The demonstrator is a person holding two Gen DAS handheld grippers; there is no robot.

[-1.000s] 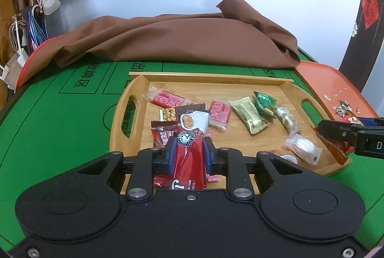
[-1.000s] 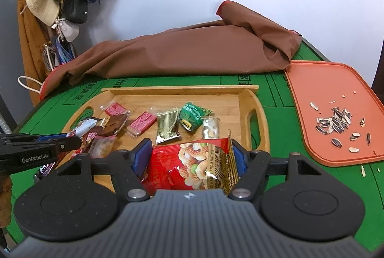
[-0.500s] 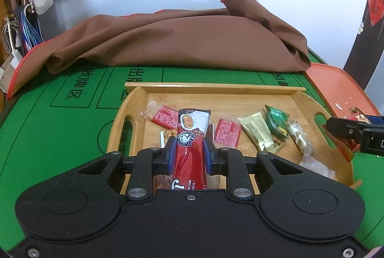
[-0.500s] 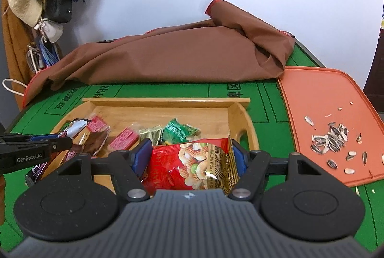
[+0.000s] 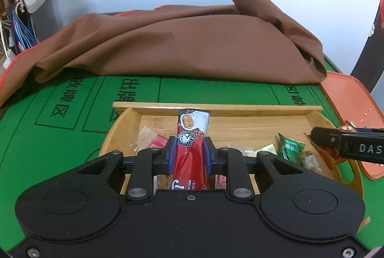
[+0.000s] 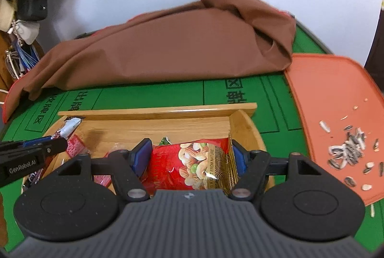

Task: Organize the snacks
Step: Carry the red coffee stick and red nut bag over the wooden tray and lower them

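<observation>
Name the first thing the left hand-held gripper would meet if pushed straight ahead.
Probably the tray's far wall: the left hand-held gripper, shut on a red sachet, points across the tray toward it. Depth is unclear.

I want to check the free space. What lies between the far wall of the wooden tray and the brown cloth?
Only bare green table felt with printed characters lies between the wooden tray and the brown cloth; both wrist views show it.

Both wrist views over wooden tray (image 5: 216,107)
</observation>
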